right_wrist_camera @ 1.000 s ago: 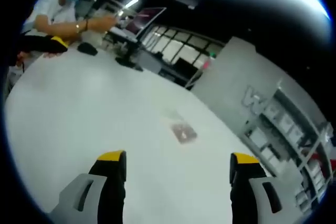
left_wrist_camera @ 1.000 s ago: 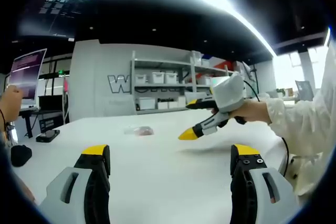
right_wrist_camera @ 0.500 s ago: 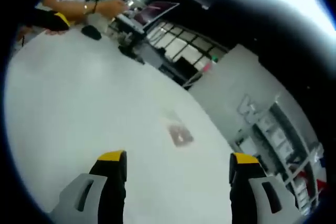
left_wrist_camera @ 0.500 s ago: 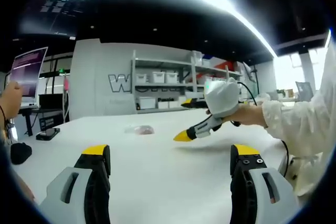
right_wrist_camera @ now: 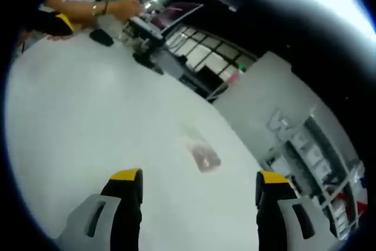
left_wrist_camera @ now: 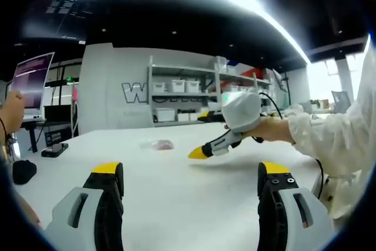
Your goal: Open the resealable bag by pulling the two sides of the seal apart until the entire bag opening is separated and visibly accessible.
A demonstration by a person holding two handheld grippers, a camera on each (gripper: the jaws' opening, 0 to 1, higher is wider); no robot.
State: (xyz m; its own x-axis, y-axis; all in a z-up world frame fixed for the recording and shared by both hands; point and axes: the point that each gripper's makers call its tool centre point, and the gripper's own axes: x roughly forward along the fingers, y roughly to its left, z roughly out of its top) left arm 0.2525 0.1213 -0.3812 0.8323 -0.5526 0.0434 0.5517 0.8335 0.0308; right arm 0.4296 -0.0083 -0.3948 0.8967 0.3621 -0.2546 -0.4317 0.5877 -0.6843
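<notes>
The resealable bag (right_wrist_camera: pixel 202 156) lies flat on the white worktop (right_wrist_camera: pixel 88 121), well ahead of both grippers. The right gripper (right_wrist_camera: pixel 198 189), held in a white-sleeved hand (left_wrist_camera: pixel 276 129), slants down toward the worktop, jaws spread and empty. The left gripper (left_wrist_camera: pixel 191 177) hovers low, jaws wide apart. The bag's long axis runs away from the right jaws.

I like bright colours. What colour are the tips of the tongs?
Yellow. The tongs have yellow tips on black and grey bodies, clearest in the left gripper view.
</notes>
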